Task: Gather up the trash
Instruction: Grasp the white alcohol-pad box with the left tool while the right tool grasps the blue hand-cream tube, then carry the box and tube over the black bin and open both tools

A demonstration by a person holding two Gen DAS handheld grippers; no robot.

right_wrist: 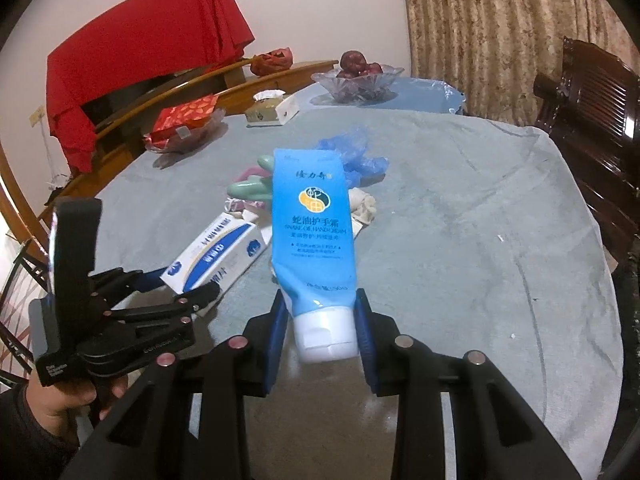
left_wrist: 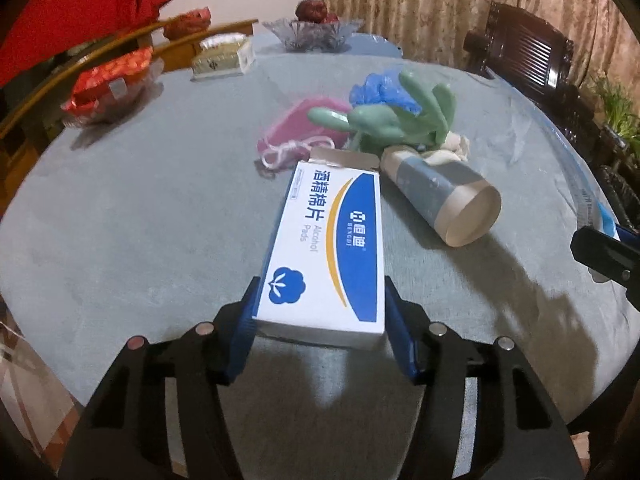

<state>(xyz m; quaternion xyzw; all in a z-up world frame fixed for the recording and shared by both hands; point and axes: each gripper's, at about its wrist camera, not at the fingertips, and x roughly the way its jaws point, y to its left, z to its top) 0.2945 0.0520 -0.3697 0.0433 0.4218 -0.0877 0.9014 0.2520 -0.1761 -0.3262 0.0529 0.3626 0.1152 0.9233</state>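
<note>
The white-and-blue cardboard alcohol-pad box (left_wrist: 324, 252) is seen lying on the grey cloth-covered round table (left_wrist: 140, 208), its near end set between the blue pads of the left gripper (left_wrist: 320, 320). The jaws stand against its two long sides, and the box appears clamped there, though how firmly cannot be told. Its far flap is open, so the carton is judged light, probably near empty, and easily crushed; a hold across the narrow width near the closed end, as now, is thought best, with only gentle pressure.

The light-blue plastic hand-cream tube (right_wrist: 312, 216) is held clear of the table by the right gripper (right_wrist: 324, 332), whose jaws are closed on the tube's neck just above the white flip cap (right_wrist: 326, 334). The tube body is soft and glossy, so slipping is likely if it is gripped higher; the stiffer shoulder by the cap is the safer place.

Further rubbish is left near the table's middle: a green rubber glove (left_wrist: 404, 116), a crumpled blue plastic wrap (left_wrist: 380, 88) and a grey-banded cardboard roll (left_wrist: 444, 196).
</note>
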